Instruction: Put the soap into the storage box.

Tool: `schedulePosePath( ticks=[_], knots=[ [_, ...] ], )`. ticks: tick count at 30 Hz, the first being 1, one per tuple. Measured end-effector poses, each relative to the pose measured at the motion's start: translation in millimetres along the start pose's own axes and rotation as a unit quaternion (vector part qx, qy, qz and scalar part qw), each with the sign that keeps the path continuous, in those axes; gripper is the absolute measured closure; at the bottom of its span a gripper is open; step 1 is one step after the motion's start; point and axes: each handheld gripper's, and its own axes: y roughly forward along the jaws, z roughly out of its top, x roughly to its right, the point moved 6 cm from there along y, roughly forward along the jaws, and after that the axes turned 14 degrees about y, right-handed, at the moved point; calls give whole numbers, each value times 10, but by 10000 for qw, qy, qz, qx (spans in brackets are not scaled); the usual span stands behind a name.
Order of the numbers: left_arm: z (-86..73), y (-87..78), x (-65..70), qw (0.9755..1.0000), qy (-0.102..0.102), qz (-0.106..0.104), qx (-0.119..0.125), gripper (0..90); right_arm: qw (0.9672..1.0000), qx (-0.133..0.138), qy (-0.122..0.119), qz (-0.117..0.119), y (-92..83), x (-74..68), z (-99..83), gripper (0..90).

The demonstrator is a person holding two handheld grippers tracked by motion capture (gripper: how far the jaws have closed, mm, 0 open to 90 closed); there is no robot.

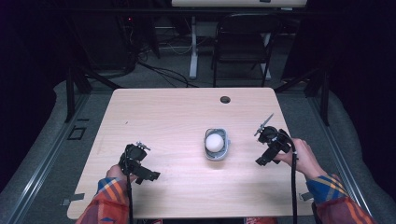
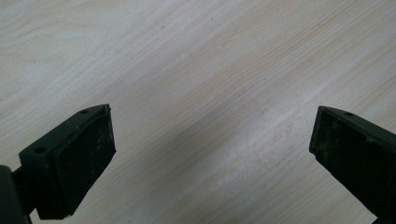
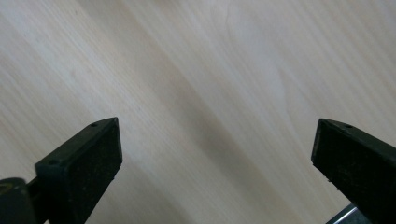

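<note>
A white ball (image 1: 215,142) lies in a small grey metal bowl (image 1: 224,152) right of the middle of the light wooden table (image 1: 168,116). My left gripper (image 1: 136,161) is held over the table's front left, its jaws open (image 2: 212,116) above bare wood with nothing between them. My right gripper (image 1: 269,143) hovers just right of the bowl, jaws open (image 3: 217,126) and empty over the wood. A sliver of grey metal (image 3: 345,215) shows at the bottom right corner of the right gripper view.
A round cable hole (image 1: 225,99) sits near the table's far edge. Beyond the table stand a dark folding chair (image 1: 243,42) and a white desk leg (image 1: 193,46) with cables on the floor. Plaid sleeves enter from the bottom.
</note>
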Motion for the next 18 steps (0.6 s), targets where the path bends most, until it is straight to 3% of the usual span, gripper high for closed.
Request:
schedulePosePath(
  ticks=[4,7,8,10,11,12,13,18],
  knots=[
    [0,3,0,10000,0,4,-7,2,9999,-51,84,97,90,8,-176,53],
    [0,6,3,10000,-5,1,-22,2,9999,-107,58,7,144,43,-301,65],
    [1,7,1,10000,9,6,-32,2,9998,1,183,94,187,38,-339,73],
    [3,14,0,10000,20,-5,-41,2,9996,-217,136,-72,230,87,-416,83],
    [2,16,-1,10000,21,-7,-60,2,9995,-203,240,-30,280,91,-444,85],
    [4,19,1,10000,22,-10,-61,2,9993,-333,180,-81,292,115,-462,84],
    [5,20,4,10000,27,-14,-61,2,9992,-244,315,14,334,98,-471,84],
    [3,17,5,10000,31,3,-62,2,9989,-420,142,-117,385,58,-460,111]
  ],
)
